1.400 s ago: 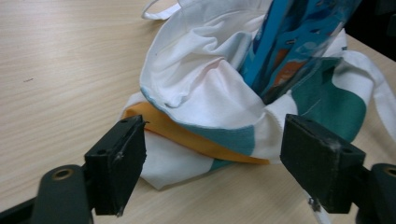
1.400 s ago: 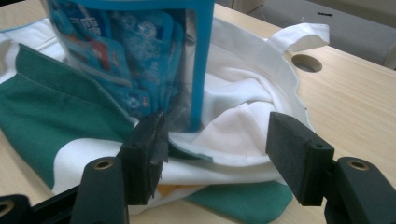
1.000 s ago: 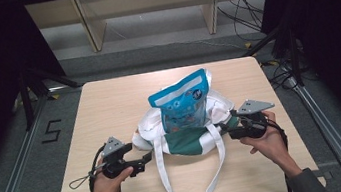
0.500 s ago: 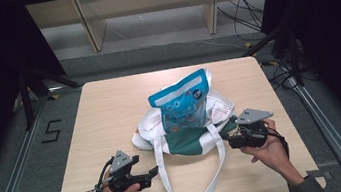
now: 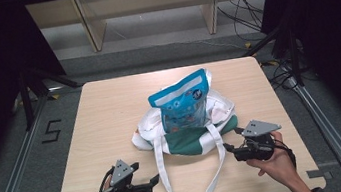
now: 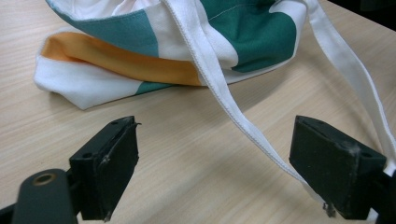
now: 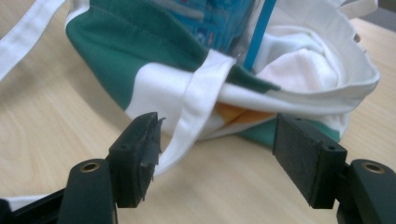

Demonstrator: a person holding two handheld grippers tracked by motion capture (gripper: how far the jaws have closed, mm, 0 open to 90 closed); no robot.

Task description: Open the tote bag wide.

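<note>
Both hands have drawn back toward the near edge of the table (image 5: pixel 110 109) since a second ago, leaving the tote bag (image 5: pixel 184 139) where it sat with the blue snack pouch (image 5: pixel 182 102) standing in it; packing looks done. The left gripper (image 5: pixel 153 182) is released, the white strap (image 6: pixel 233 107) running between its jaws untouched. The right gripper (image 5: pixel 229 148) has just been opening, empty, with the bag just ahead

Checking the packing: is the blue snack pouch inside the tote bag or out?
Partly in. The blue snack pouch stands upright in the tote bag, its lower part in the mouth and its top well above the rim.
</note>
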